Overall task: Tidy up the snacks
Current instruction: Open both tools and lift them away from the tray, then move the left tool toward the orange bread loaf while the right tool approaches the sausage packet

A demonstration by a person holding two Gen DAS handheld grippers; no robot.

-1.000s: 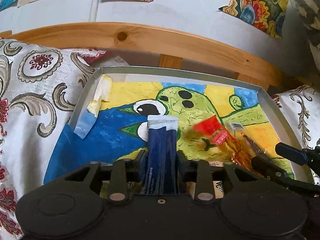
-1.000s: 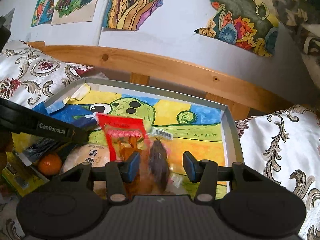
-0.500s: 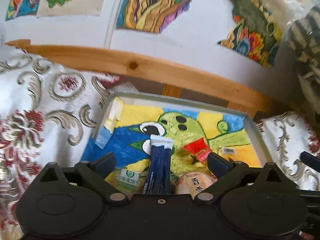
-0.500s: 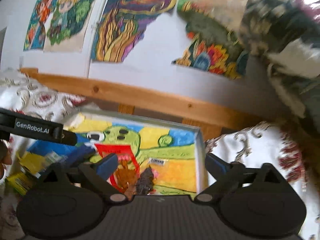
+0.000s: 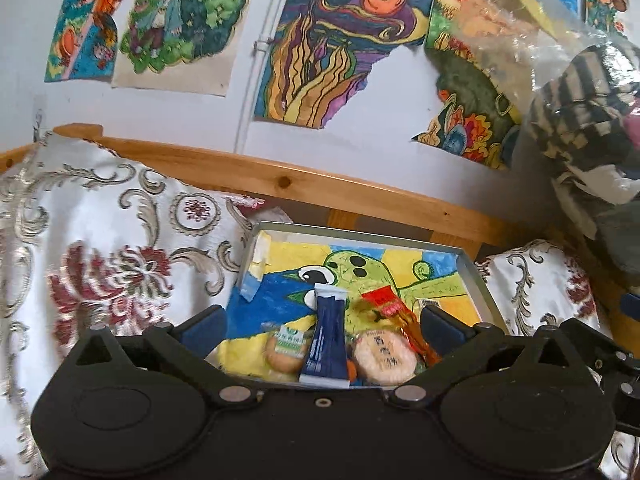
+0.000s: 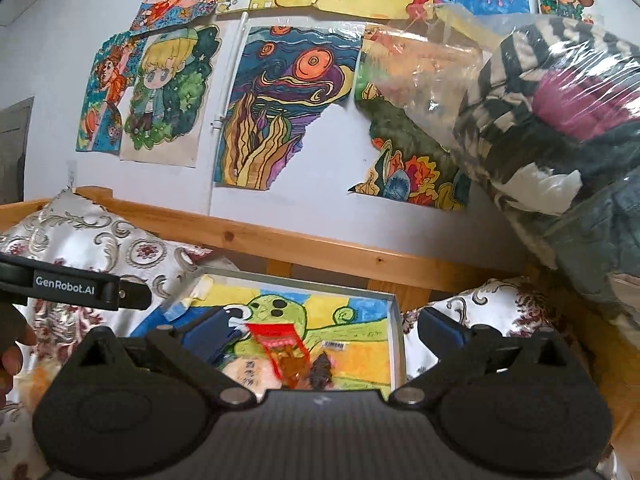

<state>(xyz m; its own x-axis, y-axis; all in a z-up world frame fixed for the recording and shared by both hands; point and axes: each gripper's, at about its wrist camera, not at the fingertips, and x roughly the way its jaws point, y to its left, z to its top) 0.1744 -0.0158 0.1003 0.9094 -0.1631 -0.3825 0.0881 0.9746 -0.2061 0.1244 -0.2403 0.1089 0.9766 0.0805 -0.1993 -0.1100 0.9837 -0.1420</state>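
my left gripper (image 5: 320,326) is spread wide and holds nothing; my right gripper (image 6: 320,330) is spread just as wide and also empty. both hang above the near end of the shallow tray (image 5: 474,276), which lies on the patterned bedcover (image 5: 120,264).

the snacks sit directly ahead of and below both grippers, bunched at the tray's near edge. in the left wrist view the blue stick packet (image 5: 328,340) lies almost dead centre between my left fingers, its long axis running straight away from me, white sealed end farthest. a round cracker with a green label (image 5: 286,346) touches it on the left, and a larger round rice cracker (image 5: 384,354) lies just beside it on the right. the red packet (image 5: 394,316) slants away from the rice cracker, its red end pointing up and left.

in the right wrist view the red packet (image 6: 286,350) is nearest my right gripper's centre line, with a small dark snack (image 6: 320,368) just right of it. so, as i judge it, the blue stick belongs to the left gripper and the red packet to the right.

beyond the tray runs the wooden bed rail (image 5: 320,184), then the wall of drawings (image 5: 332,48).
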